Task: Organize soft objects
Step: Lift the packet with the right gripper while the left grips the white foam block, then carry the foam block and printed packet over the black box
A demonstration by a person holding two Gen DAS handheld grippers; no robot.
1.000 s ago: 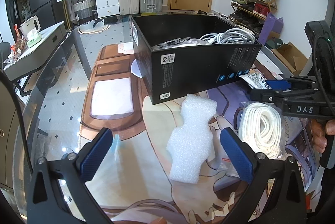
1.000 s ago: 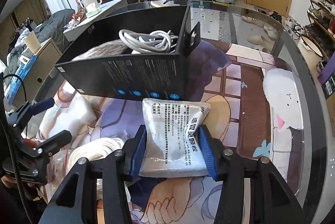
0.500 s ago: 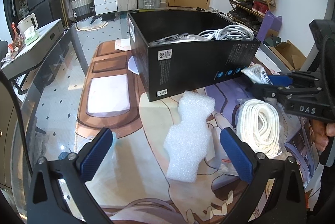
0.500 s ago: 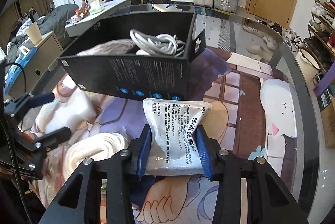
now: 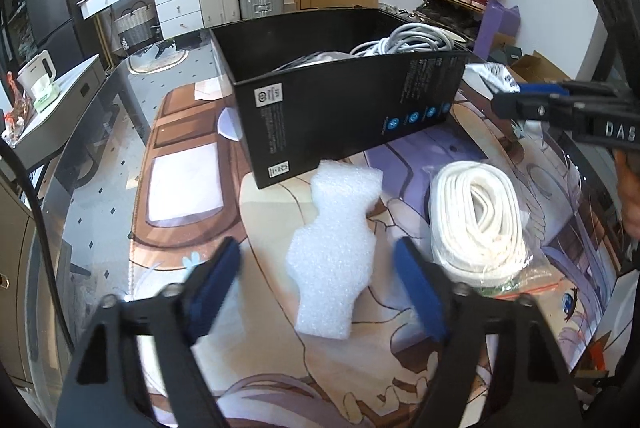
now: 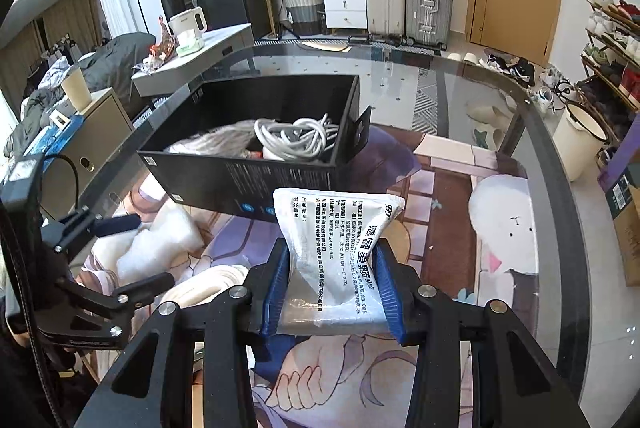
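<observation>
The worktop (image 6: 560, 196) is glass over a cartoon mat, with the black box (image 5: 340, 124) already holding a cable coil (image 6: 296, 138). Right gripper (image 6: 332, 292) has its jaws clamped on the white pouch (image 6: 340, 248), raised just short of the box, so I'd guess the drop-in comes next: clear the near wall, then release. Left gripper (image 5: 320, 284) has just been closing, jaws either side of the foam piece (image 5: 336, 248) but not touching. Only the left view shows the bagged rope coil (image 5: 476, 224) clearly.

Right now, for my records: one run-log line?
right gripper: shut on pouch | left gripper: closing around foam, untouched | box
</observation>
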